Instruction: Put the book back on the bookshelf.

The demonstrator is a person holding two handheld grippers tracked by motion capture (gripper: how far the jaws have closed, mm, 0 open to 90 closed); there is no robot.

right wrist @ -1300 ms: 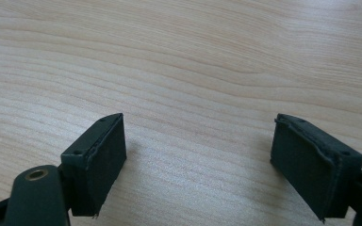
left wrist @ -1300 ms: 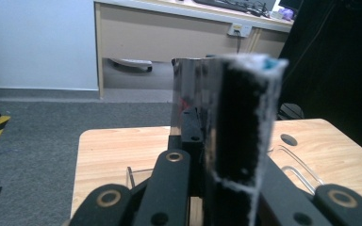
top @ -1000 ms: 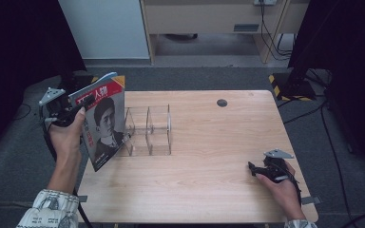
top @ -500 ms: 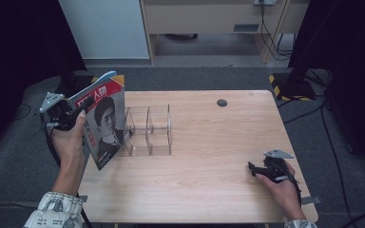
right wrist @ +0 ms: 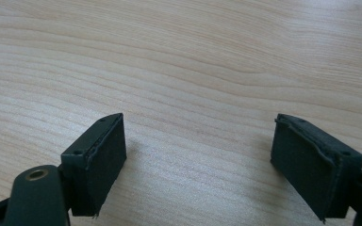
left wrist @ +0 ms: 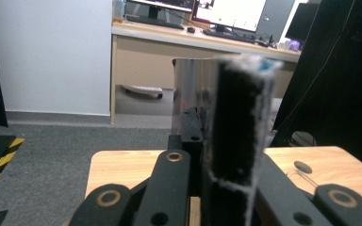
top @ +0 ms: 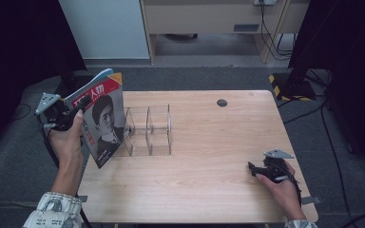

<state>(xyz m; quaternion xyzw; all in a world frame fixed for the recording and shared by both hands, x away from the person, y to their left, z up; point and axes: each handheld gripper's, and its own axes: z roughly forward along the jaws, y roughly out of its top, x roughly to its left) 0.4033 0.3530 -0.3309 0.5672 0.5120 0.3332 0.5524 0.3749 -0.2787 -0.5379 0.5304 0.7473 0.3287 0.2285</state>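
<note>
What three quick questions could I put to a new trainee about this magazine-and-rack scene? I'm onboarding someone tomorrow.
1. True or false: the left gripper is shut on the magazine.
2. Where does the magazine stand relative to the clear rack? A) inside a slot B) just to its left, tilted C) flat on the table's right half
3. What is between the right gripper's jaws?

Key
1. True: the jaws clamp the magazine's edge, seen in the left gripper view.
2. B: it is held tilted beside the rack's left end, in no slot yet.
3. Nothing: the jaws stand open over bare wood.
</note>
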